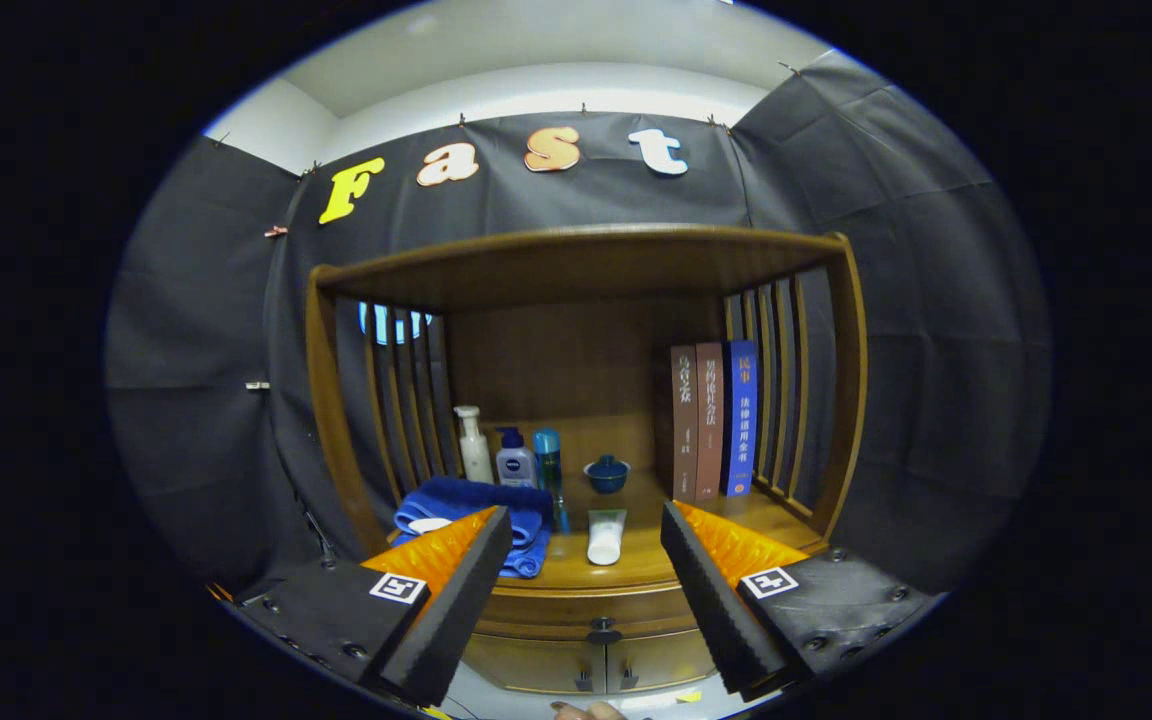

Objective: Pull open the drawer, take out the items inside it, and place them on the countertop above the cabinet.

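My gripper [586, 530] hangs with its fingers spread wide, pinching nothing; clear air lies between them and the wooden cabinet [841, 400] ahead. The drawer [576, 608] sits shut under the countertop [636, 565], low between my fingers, its dark round knob [603, 631] centred, two small doors [596, 662] beneath it. The countertop's front edge curves smoothly; slatted sides close the left and right, a shelf roofs it, so open room lies only at the near front. On the countertop: a folded blue towel [471, 500] beside my left finger; a white tube [606, 536] lying flat in the middle; three bottles [514, 458] and a small blue lidded jar [607, 473] farther back; three upright books [714, 420] at the far right.
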{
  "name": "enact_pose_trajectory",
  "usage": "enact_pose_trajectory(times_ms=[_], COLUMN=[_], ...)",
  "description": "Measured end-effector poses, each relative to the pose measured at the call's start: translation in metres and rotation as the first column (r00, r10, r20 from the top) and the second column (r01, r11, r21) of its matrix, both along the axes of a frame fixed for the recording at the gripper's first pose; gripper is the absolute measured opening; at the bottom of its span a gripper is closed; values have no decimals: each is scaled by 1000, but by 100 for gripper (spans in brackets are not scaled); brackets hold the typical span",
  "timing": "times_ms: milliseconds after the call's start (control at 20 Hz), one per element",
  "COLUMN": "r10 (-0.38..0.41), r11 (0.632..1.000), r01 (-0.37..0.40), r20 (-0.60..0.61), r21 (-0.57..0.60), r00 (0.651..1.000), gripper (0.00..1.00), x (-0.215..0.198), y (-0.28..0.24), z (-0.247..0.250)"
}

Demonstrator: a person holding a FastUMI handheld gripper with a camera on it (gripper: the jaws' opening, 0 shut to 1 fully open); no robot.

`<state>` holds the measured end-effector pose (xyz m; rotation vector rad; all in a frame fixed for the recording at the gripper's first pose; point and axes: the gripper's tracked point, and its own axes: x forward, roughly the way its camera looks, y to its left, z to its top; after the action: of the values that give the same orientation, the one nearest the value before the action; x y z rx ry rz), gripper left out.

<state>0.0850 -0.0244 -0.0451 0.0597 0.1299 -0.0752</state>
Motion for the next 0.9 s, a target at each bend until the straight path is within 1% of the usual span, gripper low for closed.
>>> enact_pose_trajectory(times_ms=[200, 400, 600, 900], r10=[12, 20, 24, 29], r11=[1000, 1000, 1000, 1000], r01=[-12, -21, -25, -29], r20=[22, 50, 57, 59], r21=[0, 10, 18, -6], r00=[1000, 999, 998, 998], gripper=[98, 98, 98, 98], x=[-31, -58, -78, -92], y=[8, 15, 19, 21], z=[37, 63, 74, 78])
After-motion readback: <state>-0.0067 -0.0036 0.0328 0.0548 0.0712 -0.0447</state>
